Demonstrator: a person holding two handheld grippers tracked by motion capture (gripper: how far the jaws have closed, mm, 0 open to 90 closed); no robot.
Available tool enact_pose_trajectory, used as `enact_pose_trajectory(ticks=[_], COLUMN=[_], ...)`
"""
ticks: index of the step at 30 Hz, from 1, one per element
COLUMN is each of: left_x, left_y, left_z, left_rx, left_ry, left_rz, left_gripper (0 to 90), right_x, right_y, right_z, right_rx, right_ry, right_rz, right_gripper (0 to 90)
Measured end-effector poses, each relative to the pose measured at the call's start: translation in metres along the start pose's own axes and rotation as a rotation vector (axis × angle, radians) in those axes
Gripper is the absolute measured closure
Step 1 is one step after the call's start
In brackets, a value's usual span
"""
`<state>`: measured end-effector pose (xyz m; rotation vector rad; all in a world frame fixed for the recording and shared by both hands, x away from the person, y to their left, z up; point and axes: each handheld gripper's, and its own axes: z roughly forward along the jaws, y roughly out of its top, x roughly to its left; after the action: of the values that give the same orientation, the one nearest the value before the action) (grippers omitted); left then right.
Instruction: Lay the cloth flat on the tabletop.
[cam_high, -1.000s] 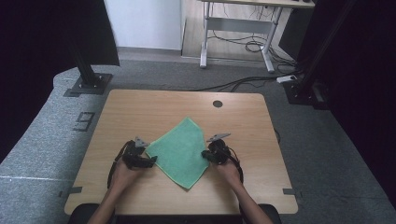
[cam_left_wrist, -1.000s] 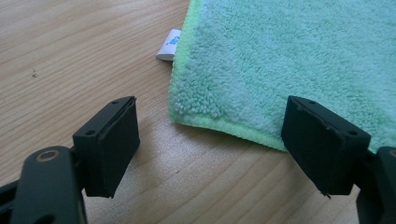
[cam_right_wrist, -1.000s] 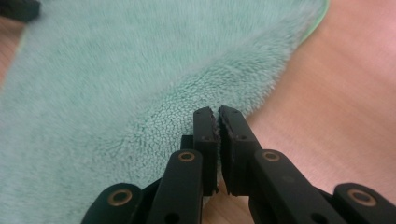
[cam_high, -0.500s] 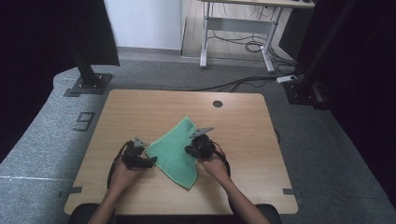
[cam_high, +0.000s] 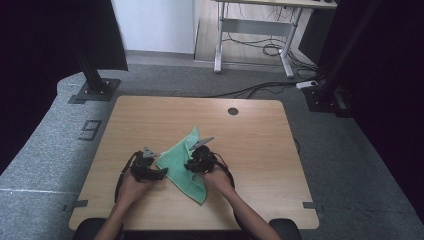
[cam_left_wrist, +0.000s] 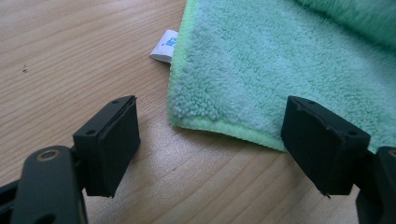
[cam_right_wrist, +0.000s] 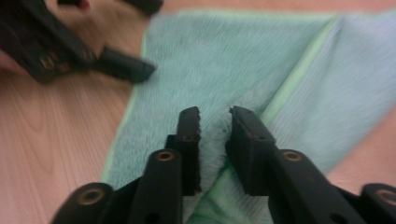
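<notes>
A green microfibre cloth (cam_high: 182, 162) lies on the wooden table (cam_high: 250, 145), folded partly over itself. My right gripper (cam_high: 190, 164) rests on top of it. In the right gripper view its jaws (cam_right_wrist: 215, 116) have just been opening; a fold of the cloth (cam_right_wrist: 224, 60) still stands between them, with the pads slightly apart from it. My left gripper (cam_high: 161, 173) stays at the cloth's left corner. Its jaws (cam_left_wrist: 215, 135) are open wide, low over the table, in front of the cloth's edge (cam_left_wrist: 280, 70) and its white tag (cam_left_wrist: 164, 45).
A round cable hole (cam_high: 233, 111) sits near the table's far edge. Bare wood stretches to the right and the far side of the cloth. Black stand bases (cam_high: 95, 90) and a desk frame (cam_high: 250, 45) stand on the floor beyond the table.
My right gripper has moved left across the cloth and drawn its right corner over toward the left gripper, folding the cloth. Its jaws have parted. The left gripper has kept still.
</notes>
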<state>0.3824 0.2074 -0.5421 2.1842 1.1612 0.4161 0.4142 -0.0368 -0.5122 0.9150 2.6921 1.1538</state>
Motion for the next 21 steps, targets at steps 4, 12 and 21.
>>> enact_pose_trajectory(ticks=[4, 12, 21], left_x=[0.0, 0.0, 0.0], left_y=[0.0, 0.0, -0.001], left_z=[0.0, 0.0, 0.0], left_rx=[-0.001, -0.003, -0.005], left_ry=[0.0, -0.001, 0.001], left_rz=[0.0, 0.003, -0.001], left_gripper=[19.3, 19.3, 19.3], right_x=[-0.006, -0.014, -0.001], right_y=[0.01, 0.002, -0.012], right_z=[-0.017, -0.023, -0.001], right_rx=[-0.034, -0.006, 0.09], right_ry=[-0.028, -0.059, -0.142], right_rz=[0.003, 0.001, -0.087], right_gripper=[64.7, 55.2, 81.6])
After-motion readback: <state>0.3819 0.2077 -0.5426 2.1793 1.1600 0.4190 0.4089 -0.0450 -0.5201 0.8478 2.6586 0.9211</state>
